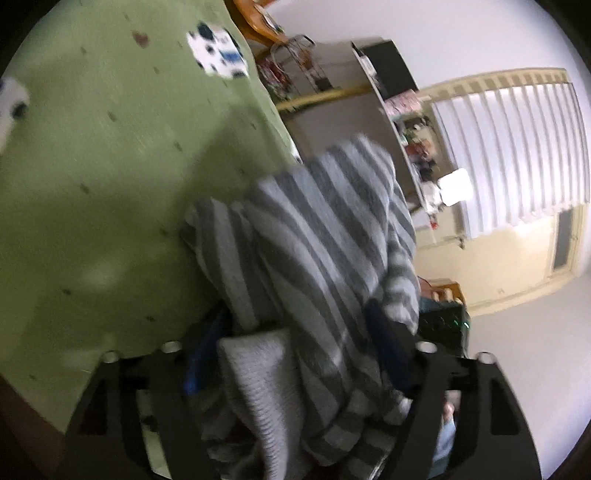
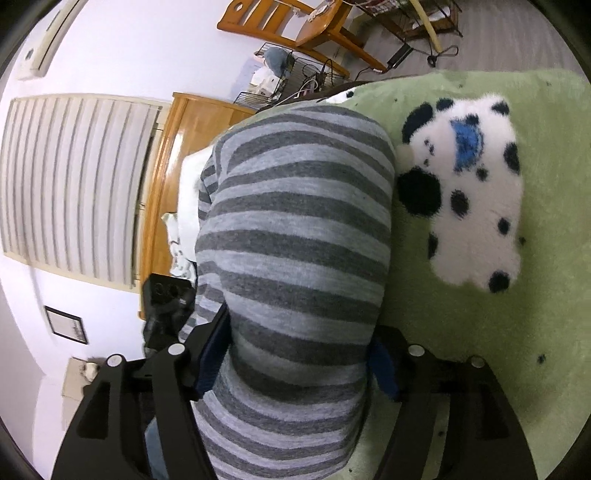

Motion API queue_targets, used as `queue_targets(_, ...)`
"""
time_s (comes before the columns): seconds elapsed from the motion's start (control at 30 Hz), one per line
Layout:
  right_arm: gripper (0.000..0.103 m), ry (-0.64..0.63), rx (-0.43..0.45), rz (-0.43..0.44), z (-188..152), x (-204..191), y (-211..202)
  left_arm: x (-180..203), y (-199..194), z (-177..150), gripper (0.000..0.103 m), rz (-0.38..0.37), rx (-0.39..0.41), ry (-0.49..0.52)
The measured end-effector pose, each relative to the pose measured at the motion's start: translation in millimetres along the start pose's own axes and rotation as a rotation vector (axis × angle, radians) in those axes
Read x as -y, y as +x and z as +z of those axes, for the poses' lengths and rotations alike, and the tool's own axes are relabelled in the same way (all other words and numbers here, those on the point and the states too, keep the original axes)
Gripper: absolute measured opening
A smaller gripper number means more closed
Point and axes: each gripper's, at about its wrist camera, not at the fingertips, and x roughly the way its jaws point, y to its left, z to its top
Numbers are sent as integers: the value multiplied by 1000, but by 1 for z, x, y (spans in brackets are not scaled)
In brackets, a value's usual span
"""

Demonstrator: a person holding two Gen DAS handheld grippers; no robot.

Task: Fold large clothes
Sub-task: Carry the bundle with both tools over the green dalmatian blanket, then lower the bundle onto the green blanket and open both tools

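1. Green fleece blanket (image 2: 480,350) is the work surface; striped grey knit sweater (image 2: 295,229) sits bunched on it, filling the centre of both wrist views.
2. Sweater handling, my read: soft, limp, light to medium weight, knit texture gives decent grip, not slippery, not fragile. It sags and bunches wherever unsupported.
3. Where to grab: best guess is hem corners or shoulder seams, pinching one layer at an edge. Bulk in the middle is too thick to pinch cleanly.
4. Left gripper (image 1: 295,373): jaws wide, fabric heaped between them in the lower centre; plain grey ribbed part (image 1: 258,387) shows there. Pads look slack on the cloth, not pinching.
5. Right gripper (image 2: 299,365): jaws wide, fat roll of sweater running through the gap. Blue pads (image 2: 384,369) sit beside the cloth; cannot tell if they press.
6. Blanket has a white-and-black spotted patch (image 2: 476,199), right of frame in the right view.
7. Room: window blinds (image 2: 74,184) at left, wooden cabinet (image 2: 184,147), wooden chair (image 2: 317,26) at top, wire racks nearby.
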Motion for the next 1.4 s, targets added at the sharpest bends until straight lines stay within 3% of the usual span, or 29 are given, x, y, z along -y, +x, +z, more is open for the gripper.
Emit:
queue_targets(0.13,71,-39,-3,-77,-2,-11,-4,5,-23,10,82,24,77,-19)
queue_targets(0.27,73,-90,-15,-167,-4,-28,-9,29,-52,16,90,125,154,59)
queue_targets(0.33,91,-136,4,-193,-6,-41,-15,45,-65,16,93,176,187,102)
queue_targets(0.4,98,-238,70,-222,-7,-67,-29,61,-75,13,94,220,234,129)
queue_targets(0.47,98,-321,89,-252,-3,-90,-38,73,-80,7,95,271,253,152)
queue_targets(0.67,98,-587,54,-410,22,-145,-31,114,-72,-21,95,440,273,254)
queue_targets(0.87,54,-686,-103,-444,35,-144,16,138,-52,-54,95,523,266,315)
queue_targets(0.93,37,-710,-113,-452,29,-139,27,147,-44,-66,95,548,265,349)
queue_targets(1.0,29,-718,-91,-431,23,-139,29,155,-38,-76,95,574,276,383)
queue_targets(1.1,26,-769,-74,-448,8,-138,31,165,-20,-82,91,691,283,445)
queue_targets(1.17,26,-823,-80,-470,1,-138,36,164,-8,-79,78,731,253,451)
queue_targets(1.27,26,-871,-99,-470,3,-137,45,154,8,-77,66,747,215,423)
queue_targets(1.4,26,-878,-151,-464,20,-134,66,135,21,-79,65,761,188,391)
